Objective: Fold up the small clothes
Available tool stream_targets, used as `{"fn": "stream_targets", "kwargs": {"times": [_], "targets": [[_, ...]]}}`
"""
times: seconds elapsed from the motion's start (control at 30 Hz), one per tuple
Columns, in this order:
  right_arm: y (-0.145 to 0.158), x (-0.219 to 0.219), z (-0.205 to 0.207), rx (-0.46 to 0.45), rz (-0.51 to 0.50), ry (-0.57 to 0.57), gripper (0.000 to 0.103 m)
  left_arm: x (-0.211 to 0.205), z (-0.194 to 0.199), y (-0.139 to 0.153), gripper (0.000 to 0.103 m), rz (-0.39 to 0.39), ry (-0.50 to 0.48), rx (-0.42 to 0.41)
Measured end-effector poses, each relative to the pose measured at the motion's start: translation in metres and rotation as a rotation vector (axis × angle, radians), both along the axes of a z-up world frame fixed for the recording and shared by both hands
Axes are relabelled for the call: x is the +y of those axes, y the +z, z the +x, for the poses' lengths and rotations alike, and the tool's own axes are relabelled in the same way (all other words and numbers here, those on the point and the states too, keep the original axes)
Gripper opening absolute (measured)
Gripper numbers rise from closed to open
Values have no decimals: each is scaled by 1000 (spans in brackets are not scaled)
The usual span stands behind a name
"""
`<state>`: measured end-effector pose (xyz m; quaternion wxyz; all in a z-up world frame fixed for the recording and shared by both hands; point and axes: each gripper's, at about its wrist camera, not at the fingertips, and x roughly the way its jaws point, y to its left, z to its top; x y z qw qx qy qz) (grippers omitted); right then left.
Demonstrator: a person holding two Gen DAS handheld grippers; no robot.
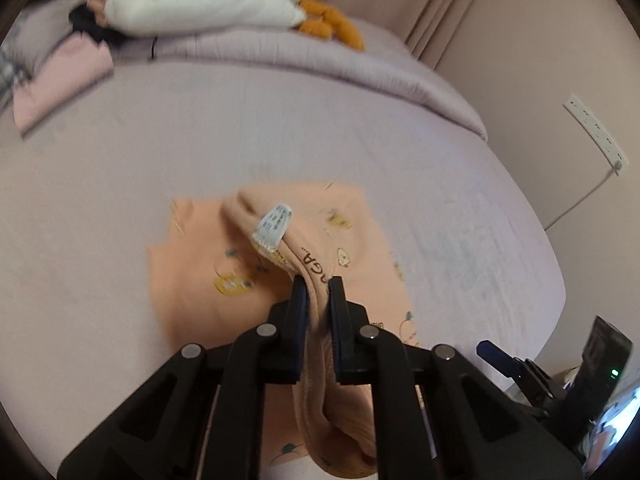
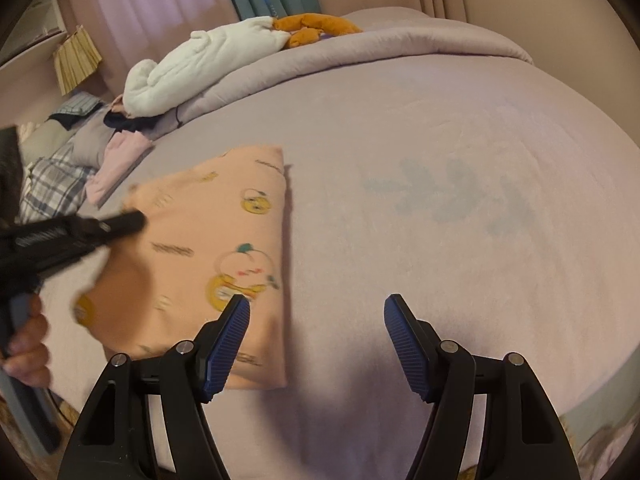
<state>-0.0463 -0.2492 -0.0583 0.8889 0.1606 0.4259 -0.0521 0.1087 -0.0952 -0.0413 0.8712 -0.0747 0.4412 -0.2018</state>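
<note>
At the far left of the bed (image 2: 400, 128), a heap of clothes lies against the rolled quilt: a plaid piece (image 2: 52, 188), a folded pink garment (image 2: 116, 164) and something dark beneath a white padded bundle (image 2: 200, 68). An orange plush toy (image 2: 316, 26) lies just right of that bundle, on top of the quilt.

Nearer, on the left half of the lilac sheet, is the peach garment (image 2: 224, 220), printed with small yellow cartoon figures. Most of it lies flat with its right edge straight, running from near to far.

The left gripper (image 1: 318, 284) is clenched on a ribbed edge of that garment, which passes between the two fingers (image 1: 298, 300) and hangs down behind them. The gripped edge is lifted off the sheet, drawing up a ridge of cloth with a pale blue care label (image 1: 274, 224) sticking out of it. In the right wrist view this gripper comes in from the left, blurred, over the garment's left part, with the person's hand (image 2: 26, 344) around its handle.

The right gripper (image 2: 316, 308) has its fingers spread apart and grasps nothing. Its left finger (image 2: 226, 344) overlaps the garment's near right corner in this view, and whether it touches the cloth I cannot tell; its right finger is over bare sheet.

A white power strip (image 1: 596, 136) is on the wall to the far right.
</note>
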Motion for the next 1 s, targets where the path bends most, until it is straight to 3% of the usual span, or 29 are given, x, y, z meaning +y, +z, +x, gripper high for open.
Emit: {"fn": "stream_targets", "kwargs": {"times": [0.13,0.37,0.5,0.67,0.73,0.77,0.8,0.87,0.9,1.0], "targets": [[-1,3,2,0,1,7,70,20,-3,12,10,24,8,-37],[-3,10,8,13,-8,42,70,57,-3,-20,8,112,92,23],[-6,14,13,26,-6,56,70,75,2,-48,8,55,116,147],[-8,19,15,39,-23,75,70,81,-4,-49,9,5,135,160],[-7,20,16,41,-27,79,70,82,-5,-44,16,-24,138,161],[-6,20,17,41,-29,82,70,81,-5,-42,29,-36,137,160],[-6,22,18,39,-30,84,70,80,-6,-41,49,-45,139,157],[-4,22,23,33,-24,93,70,80,-8,-38,74,-66,147,143],[-5,23,26,31,-17,99,70,79,-9,-39,80,-76,143,138],[-10,23,38,40,35,129,70,72,-7,-49,85,-93,119,162]]}}
